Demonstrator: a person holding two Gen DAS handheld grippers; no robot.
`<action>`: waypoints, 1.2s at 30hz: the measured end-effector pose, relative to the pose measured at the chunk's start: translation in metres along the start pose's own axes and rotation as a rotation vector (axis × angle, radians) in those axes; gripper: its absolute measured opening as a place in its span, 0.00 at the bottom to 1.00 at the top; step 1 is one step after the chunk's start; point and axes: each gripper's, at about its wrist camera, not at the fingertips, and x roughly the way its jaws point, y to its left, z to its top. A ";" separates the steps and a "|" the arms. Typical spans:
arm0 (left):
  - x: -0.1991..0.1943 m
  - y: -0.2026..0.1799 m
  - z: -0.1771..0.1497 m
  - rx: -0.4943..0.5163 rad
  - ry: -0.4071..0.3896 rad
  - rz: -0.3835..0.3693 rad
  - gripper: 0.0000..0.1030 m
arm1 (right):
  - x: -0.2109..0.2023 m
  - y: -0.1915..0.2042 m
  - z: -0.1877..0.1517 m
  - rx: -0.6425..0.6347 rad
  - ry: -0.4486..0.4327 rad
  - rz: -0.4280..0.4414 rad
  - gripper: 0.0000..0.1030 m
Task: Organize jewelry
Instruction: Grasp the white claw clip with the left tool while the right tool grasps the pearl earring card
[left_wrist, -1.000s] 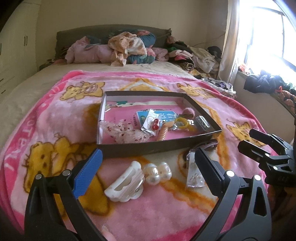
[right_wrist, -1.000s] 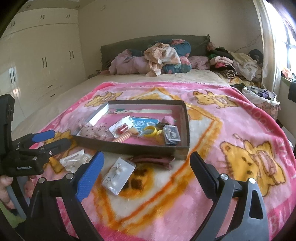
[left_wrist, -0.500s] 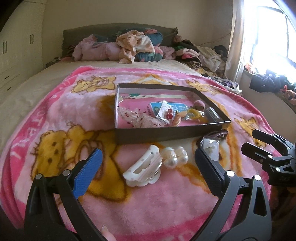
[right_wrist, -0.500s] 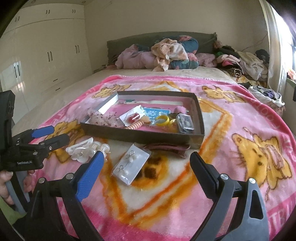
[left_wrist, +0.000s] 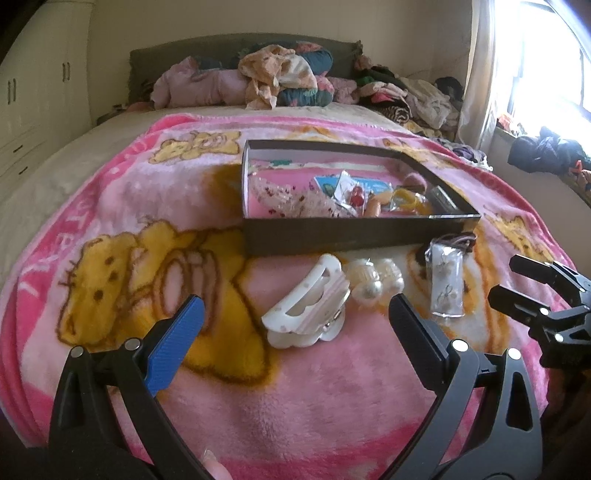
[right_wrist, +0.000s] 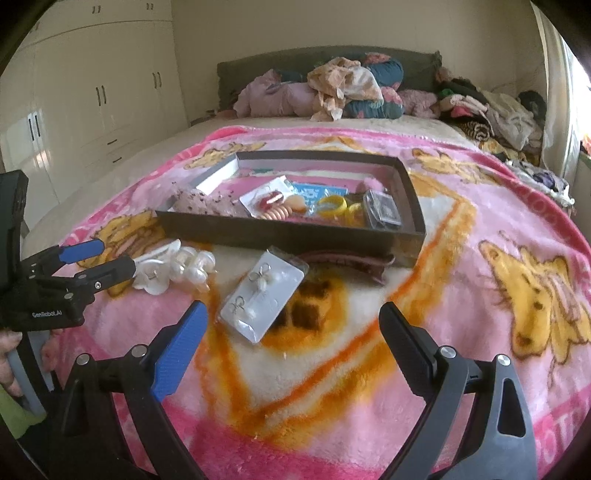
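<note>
A dark shallow box lies on the pink blanket and holds yellow rings, a red bead packet and other pieces. In front of it lie a white claw clip, a pearl hair piece, a clear earring packet and a maroon clip. My left gripper is open, just short of the white claw clip. My right gripper is open, with the earring packet just ahead of its fingers.
A pink blanket with yellow bear prints covers the bed. Piled clothes lie at the headboard and along the right side. White wardrobes line the left wall. A bright window is at the right.
Both grippers have moved forward and down toward the items in front of the box. The claw clip and the earring packet now appear larger and nearer. Nothing has been taken hold of.
</note>
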 end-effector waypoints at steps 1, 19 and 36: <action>0.002 0.000 -0.001 0.001 0.005 0.001 0.89 | 0.002 -0.002 -0.001 0.010 0.008 0.004 0.89; 0.033 0.004 0.001 0.033 0.038 -0.018 0.89 | 0.049 0.008 0.006 0.085 0.103 0.077 0.77; 0.040 0.001 0.000 0.020 0.080 -0.105 0.41 | 0.058 0.010 0.013 0.113 0.098 0.049 0.32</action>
